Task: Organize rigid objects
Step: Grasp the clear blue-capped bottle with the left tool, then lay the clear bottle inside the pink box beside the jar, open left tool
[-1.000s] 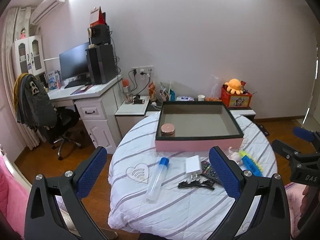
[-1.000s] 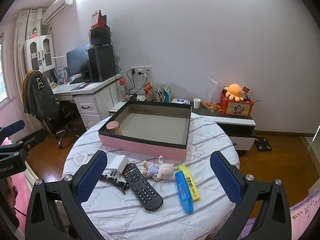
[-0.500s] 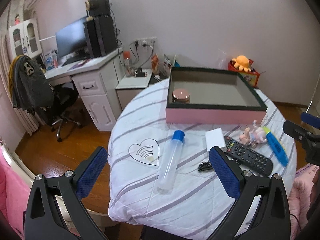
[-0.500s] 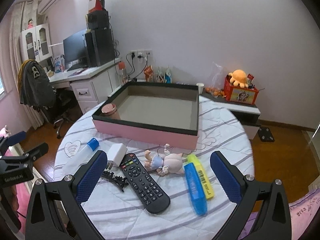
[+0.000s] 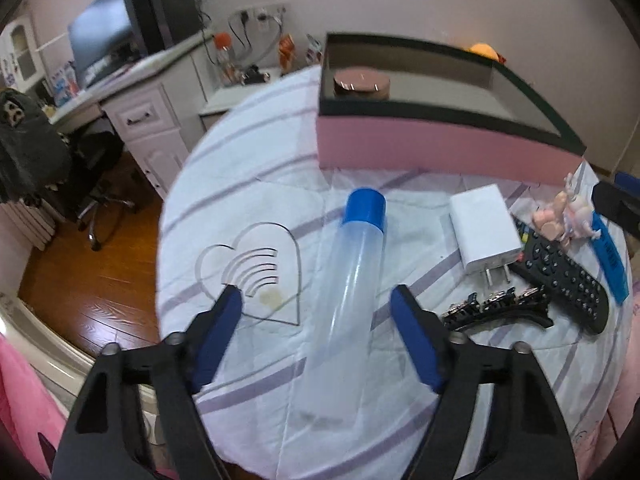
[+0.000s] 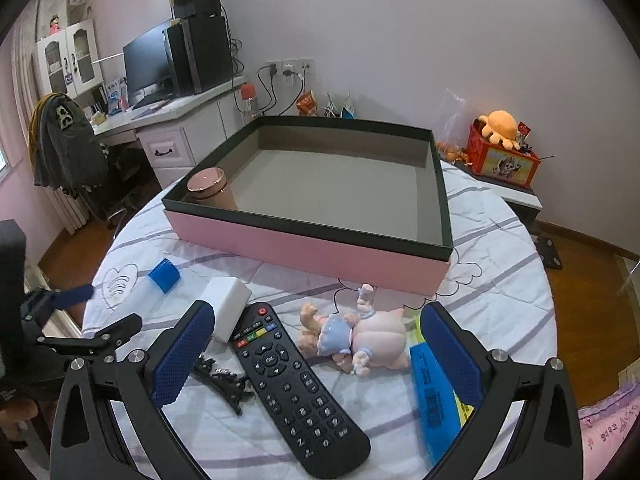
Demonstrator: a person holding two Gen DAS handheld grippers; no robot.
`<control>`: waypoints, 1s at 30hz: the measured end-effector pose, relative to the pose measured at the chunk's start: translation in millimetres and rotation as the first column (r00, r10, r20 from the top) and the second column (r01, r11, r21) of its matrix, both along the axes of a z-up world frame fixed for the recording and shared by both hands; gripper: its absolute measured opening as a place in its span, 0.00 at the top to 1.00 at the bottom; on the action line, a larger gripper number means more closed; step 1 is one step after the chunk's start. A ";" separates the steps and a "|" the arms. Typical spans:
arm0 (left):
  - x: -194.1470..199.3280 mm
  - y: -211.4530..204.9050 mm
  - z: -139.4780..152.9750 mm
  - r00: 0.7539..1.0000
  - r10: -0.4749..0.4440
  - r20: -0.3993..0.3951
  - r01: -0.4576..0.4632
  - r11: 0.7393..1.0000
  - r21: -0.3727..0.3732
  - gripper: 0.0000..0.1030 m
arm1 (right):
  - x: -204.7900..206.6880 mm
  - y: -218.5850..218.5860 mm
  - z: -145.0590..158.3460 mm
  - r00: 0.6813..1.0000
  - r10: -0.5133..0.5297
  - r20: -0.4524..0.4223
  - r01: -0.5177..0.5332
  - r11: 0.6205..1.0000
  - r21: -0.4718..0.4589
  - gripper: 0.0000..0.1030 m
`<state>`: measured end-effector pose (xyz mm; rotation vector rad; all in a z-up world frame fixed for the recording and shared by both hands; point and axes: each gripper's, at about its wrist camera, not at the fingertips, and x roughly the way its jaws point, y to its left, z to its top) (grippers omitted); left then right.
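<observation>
Straddling the clear tube (image 5: 348, 300) with your left gripper (image 5: 316, 300), you are holding the jaws spread wide, one finger on each side of the barrel and neither touching it; nothing is grasped. The tube is lying on its side on the striped tablecloth (image 5: 248, 168), blue cap (image 5: 365, 206) pointing toward the pink box (image 5: 432, 148), well short of the box wall. It is looking like light, hollow, stiff plastic, smooth and round, so it is likely to roll or slip: you are best closing across the middle of the barrel, squarely, with modest force. Your right gripper (image 6: 316, 336) is hanging open and empty above the black remote (image 6: 296, 384) and the baby doll (image 6: 356, 336). Lying alongside are a white charger (image 5: 482, 236), a black hair clip (image 5: 496, 312) and a blue-and-yellow marker pair (image 6: 434, 392), all loose on the cloth. A pink round jar (image 6: 210, 186) is already standing in the box's near left corner; the rest of the box floor is showing bare. By that count, you are early in the sorting, with most items waiting outside.
</observation>
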<state>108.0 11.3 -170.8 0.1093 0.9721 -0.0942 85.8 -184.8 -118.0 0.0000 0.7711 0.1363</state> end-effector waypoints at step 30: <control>13.7 -42.5 95.4 0.975 -0.119 0.186 0.143 0.982 -0.120 0.74 | 11.0 -31.8 36.4 0.996 -0.014 0.088 0.013 1.000 0.008 0.00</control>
